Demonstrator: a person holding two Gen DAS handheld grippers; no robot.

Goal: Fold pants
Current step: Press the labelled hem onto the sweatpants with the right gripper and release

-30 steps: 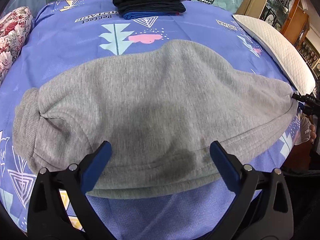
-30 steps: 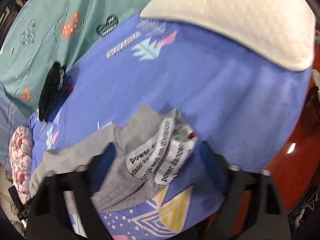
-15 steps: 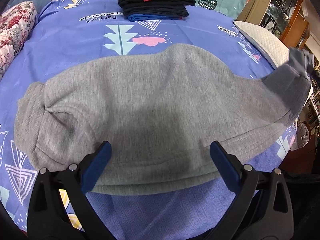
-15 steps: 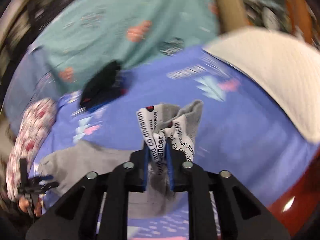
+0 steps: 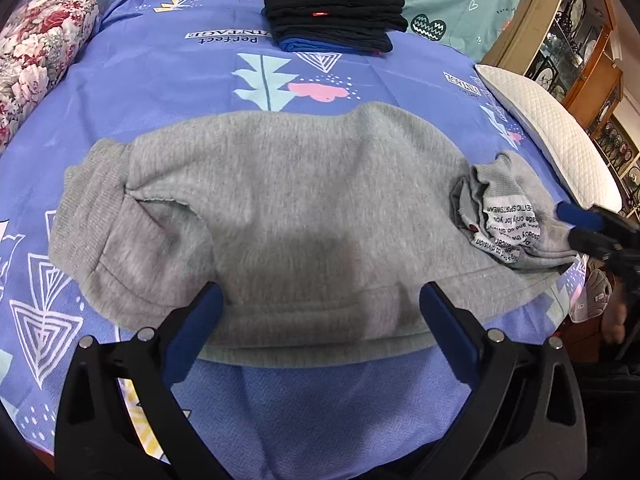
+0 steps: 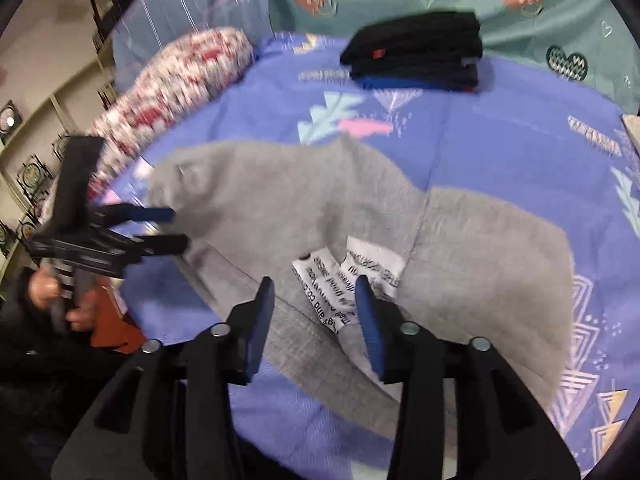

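Waistband now folded onto the pants (image 5: 288,216); right tool (image 6: 316,312) seemingly apart, left tool (image 5: 320,316) apart.

Both views are evenly and fairly brightly lit from overhead, with no glare. In the left wrist view, a soft dark shadow sits at the middle of the gray pants (image 5: 296,216), just beyond the left gripper (image 5: 320,312). That view is sharp. The right wrist view is motion-blurred, most around the floral pillow (image 6: 168,92) left of the pants. Both fisheye frames bend strongly at their edges, with black corners.
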